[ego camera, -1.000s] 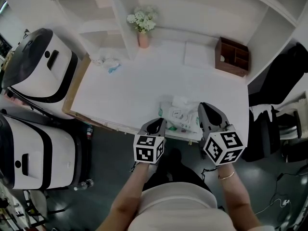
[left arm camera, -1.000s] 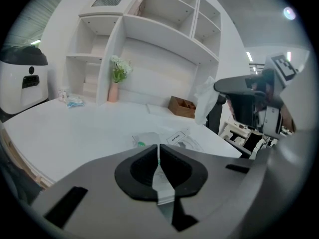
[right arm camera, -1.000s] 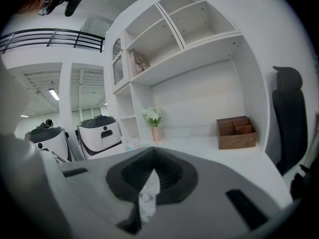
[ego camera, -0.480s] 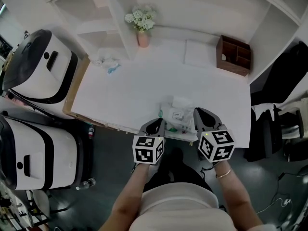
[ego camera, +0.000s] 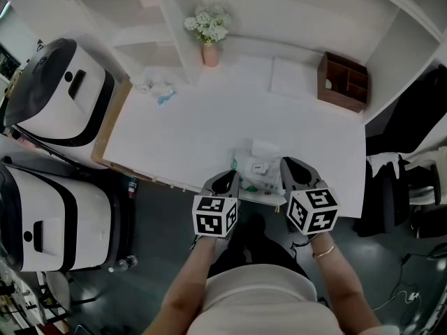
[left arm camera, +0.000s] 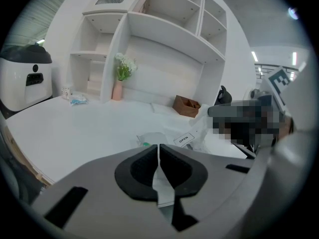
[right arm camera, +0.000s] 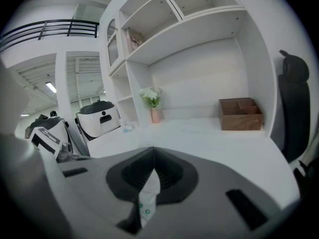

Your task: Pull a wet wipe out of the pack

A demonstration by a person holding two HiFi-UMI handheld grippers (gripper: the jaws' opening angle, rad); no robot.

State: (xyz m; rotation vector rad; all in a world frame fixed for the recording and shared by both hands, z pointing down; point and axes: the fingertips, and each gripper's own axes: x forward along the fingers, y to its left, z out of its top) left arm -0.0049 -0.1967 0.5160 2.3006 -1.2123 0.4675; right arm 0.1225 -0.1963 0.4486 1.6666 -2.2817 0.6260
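The wet wipe pack (ego camera: 257, 169), white with green print, lies at the table's front edge between my two grippers. In the left gripper view its "OPEN" flap label (left arm camera: 183, 139) shows just beyond the jaws. My left gripper (ego camera: 225, 182) (left arm camera: 159, 149) is shut on a thin strip of the pack's left end. My right gripper (ego camera: 293, 174) (right arm camera: 153, 169) is shut on the pack's right end, and a white strip with green marks (right arm camera: 148, 199) hangs between its jaws. No wipe can be seen coming out of the pack.
A pink vase with white flowers (ego camera: 209, 51) stands at the back of the white table (ego camera: 202, 128). A brown wooden organiser (ego camera: 343, 82) sits back right beside a flat white pad (ego camera: 290, 79). Crumpled bits (ego camera: 156, 91) lie back left. Two large white-and-black machines (ego camera: 59, 93) stand left of the table.
My right gripper has moved left toward the left one, so the pack between them looks shorter and bunched. The left gripper has barely moved.
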